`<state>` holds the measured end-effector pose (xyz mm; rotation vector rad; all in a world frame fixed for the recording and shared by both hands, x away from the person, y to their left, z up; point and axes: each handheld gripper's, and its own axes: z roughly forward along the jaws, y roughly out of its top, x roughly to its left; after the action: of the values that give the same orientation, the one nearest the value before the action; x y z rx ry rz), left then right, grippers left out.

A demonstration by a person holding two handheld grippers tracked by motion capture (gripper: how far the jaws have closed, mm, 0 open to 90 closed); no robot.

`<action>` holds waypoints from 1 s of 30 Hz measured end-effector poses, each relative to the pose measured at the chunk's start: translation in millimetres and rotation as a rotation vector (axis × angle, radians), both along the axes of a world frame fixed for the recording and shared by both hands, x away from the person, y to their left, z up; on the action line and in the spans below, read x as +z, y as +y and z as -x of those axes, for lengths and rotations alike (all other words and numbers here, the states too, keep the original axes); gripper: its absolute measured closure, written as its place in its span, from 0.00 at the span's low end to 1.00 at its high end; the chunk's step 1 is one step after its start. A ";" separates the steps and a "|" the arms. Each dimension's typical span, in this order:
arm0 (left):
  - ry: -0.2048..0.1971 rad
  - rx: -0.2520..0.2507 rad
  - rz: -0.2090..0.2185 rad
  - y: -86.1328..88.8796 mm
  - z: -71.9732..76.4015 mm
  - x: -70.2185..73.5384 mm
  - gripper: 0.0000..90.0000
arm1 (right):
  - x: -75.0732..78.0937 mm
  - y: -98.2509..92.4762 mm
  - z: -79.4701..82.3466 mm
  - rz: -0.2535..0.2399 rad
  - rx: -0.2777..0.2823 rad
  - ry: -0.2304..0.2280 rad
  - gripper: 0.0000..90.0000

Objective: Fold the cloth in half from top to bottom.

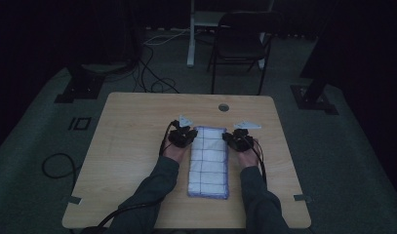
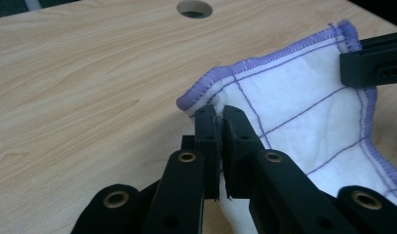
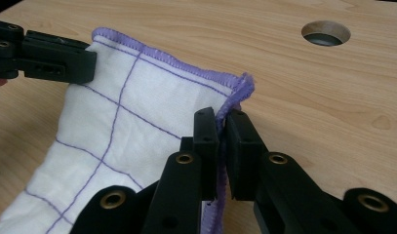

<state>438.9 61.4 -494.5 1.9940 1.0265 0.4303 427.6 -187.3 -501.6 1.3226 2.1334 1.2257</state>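
Note:
A white cloth (image 1: 208, 161) with a purple grid and purple hem lies lengthwise on the wooden table (image 1: 132, 146), folded into a long strip. My left gripper (image 1: 186, 135) is shut on the cloth's far left corner (image 2: 201, 92), the fabric pinched between its black jaws. At the far right corner (image 3: 237, 87) my right gripper (image 1: 232, 138) is shut on the hem the same way. Both far corners are raised a little off the table, and the cloth (image 2: 303, 112) sags between them. In each gripper view the other gripper's jaws hold the opposite corner.
A round cable hole (image 1: 223, 107) sits in the table just beyond the cloth. A dark chair (image 1: 240, 44) and a white stand (image 1: 191, 34) are on the floor behind the table. Cables (image 1: 59, 165) trail on the floor at left.

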 end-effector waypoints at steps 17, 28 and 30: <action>-0.038 -0.026 0.059 7.7 24.5 12.7 0.96 | 14.6 -4.8 23.5 -0.051 0.031 -0.036 0.94; -0.053 -0.035 0.087 15.5 39.0 17.4 0.96 | 20.9 -2.7 35.7 -0.059 0.050 -0.053 0.94; -0.057 -0.041 0.089 16.5 41.7 18.7 0.96 | 21.5 -3.0 37.7 -0.059 0.053 -0.057 0.94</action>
<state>397.2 77.9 -475.8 1.9092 0.9522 0.4099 389.9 -190.3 -480.1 1.2471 2.1198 1.3410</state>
